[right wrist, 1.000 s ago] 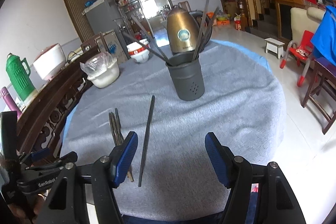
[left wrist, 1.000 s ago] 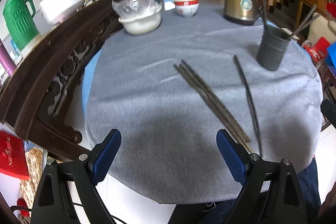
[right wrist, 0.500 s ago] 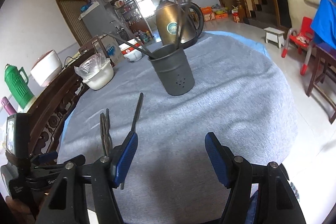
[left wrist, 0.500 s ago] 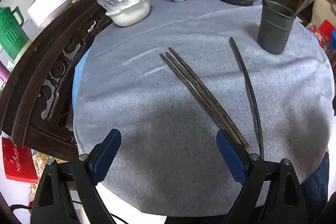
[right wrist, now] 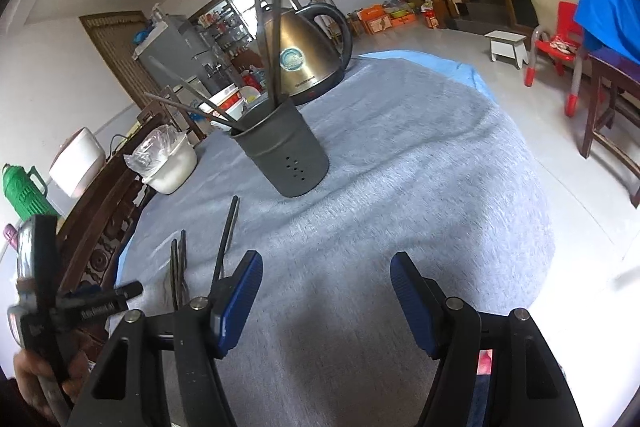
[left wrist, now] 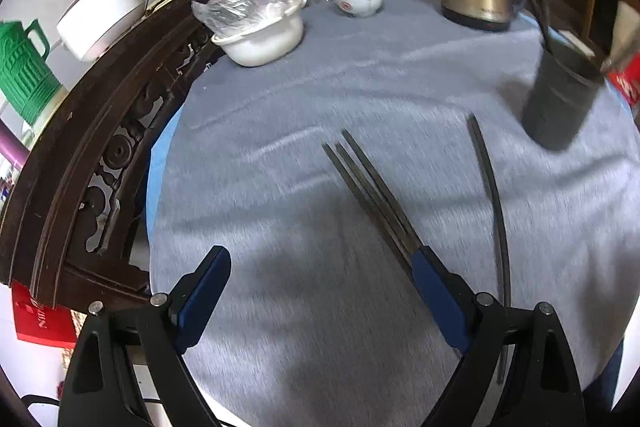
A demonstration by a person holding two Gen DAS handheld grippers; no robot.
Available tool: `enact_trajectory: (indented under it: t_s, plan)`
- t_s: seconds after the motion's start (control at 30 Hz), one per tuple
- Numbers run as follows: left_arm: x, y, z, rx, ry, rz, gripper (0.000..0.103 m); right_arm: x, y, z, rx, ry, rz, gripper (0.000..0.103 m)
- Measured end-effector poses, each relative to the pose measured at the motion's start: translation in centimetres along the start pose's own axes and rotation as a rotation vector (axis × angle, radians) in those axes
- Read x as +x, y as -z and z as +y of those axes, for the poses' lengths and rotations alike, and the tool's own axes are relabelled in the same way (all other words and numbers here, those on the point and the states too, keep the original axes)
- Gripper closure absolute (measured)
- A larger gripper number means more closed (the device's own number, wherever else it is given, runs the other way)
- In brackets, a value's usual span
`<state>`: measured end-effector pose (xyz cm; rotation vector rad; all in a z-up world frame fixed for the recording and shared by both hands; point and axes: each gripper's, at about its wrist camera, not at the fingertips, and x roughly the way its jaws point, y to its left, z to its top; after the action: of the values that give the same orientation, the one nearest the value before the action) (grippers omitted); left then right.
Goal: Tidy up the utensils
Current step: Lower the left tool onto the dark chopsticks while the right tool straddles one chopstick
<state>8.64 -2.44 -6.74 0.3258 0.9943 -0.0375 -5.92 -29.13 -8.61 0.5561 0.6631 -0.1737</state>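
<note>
**Chopsticks Lie Loose on Grey Cloth**

Three dark chopsticks (left wrist: 372, 199) lie bunched on the tablecloth (left wrist: 280, 307), a single chopstick (left wrist: 494, 211) beside them. Beyond stands the grey holder (right wrist: 286, 151), sticks inside, before a brass kettle (right wrist: 308, 61). The left gripper (left wrist: 320, 297) and right gripper (right wrist: 326, 301) gape, empty.

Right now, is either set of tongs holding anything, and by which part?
Nothing is held. The left tongs and right tongs are both open over the cloth; the loose chopsticks lie flat on the table, ungripped.
</note>
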Motion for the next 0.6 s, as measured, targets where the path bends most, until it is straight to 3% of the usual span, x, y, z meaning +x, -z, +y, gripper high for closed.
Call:
enact_trajectory:
  t_s: [0.2, 0.37, 0.43, 0.57, 0.6]
  plan:
    - [1.8, -1.5, 4.1, -0.09, 0.037, 0.024, 0.011, 2.4, -1.2, 4.7, -0.125, -0.03, 0.021, 0.033]
    - [4.3, -2.1, 7.1, -0.159, 0.12, 0.083, 0.011, 5.5, -2.1, 9.5, -0.253, -0.049, 0.053, 0.033]
    - [5.3, -2.6, 7.8, -0.184, 0.158, 0.101, 0.011, 6.9, -2.3, 11.0, -0.293, -0.053, 0.071, 0.038]
    - [7.0, -3.4, 8.1, -0.215, 0.231, 0.135, 0.014, 10.6, -2.9, 12.8, -0.32, -0.027, 0.138, 0.064]
    - [7.5, -3.7, 8.1, -0.219, 0.255, 0.142, 0.015, 11.4, -2.9, 12.9, -0.318, -0.022, 0.149, 0.064]
